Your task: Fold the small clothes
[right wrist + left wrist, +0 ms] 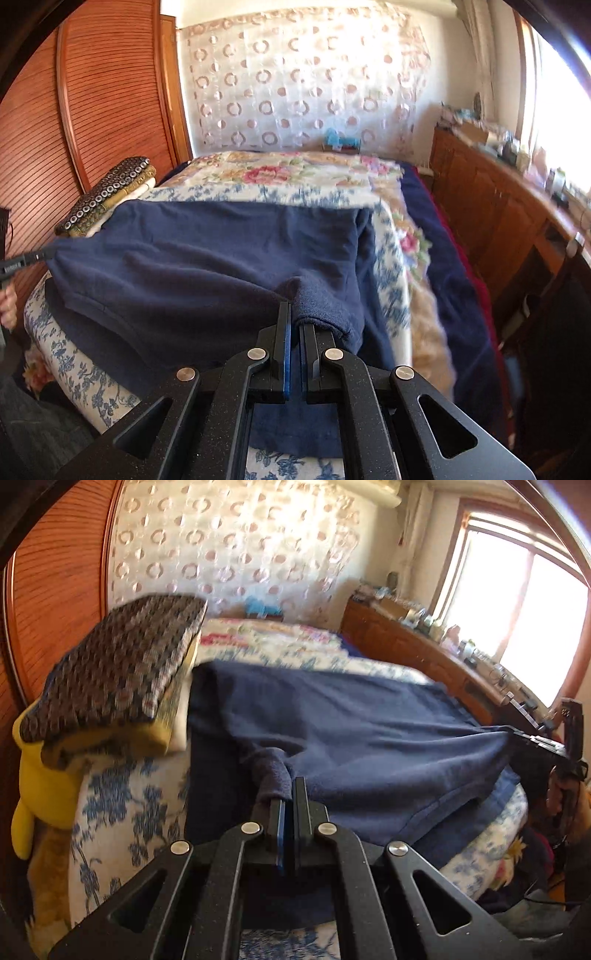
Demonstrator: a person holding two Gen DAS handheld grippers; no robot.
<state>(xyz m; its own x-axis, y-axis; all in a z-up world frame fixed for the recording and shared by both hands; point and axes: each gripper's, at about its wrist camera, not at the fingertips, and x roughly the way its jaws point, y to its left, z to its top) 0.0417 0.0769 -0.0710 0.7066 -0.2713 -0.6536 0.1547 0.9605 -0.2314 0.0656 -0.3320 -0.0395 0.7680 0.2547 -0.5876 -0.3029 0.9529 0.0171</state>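
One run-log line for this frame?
left tongs: shut on navy garment | right tongs: shut on navy garment | garment: stretched between them over floral bedspread

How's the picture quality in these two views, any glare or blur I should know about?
Left wrist view: the window is blown out white, the patterned cushion is smeared by motion blur, and the fisheye bends the room's edges. Right wrist view: glare washes the curtain and the upper right corner, the floral bedspread is streaked, while the navy garment stays fairly sharp.
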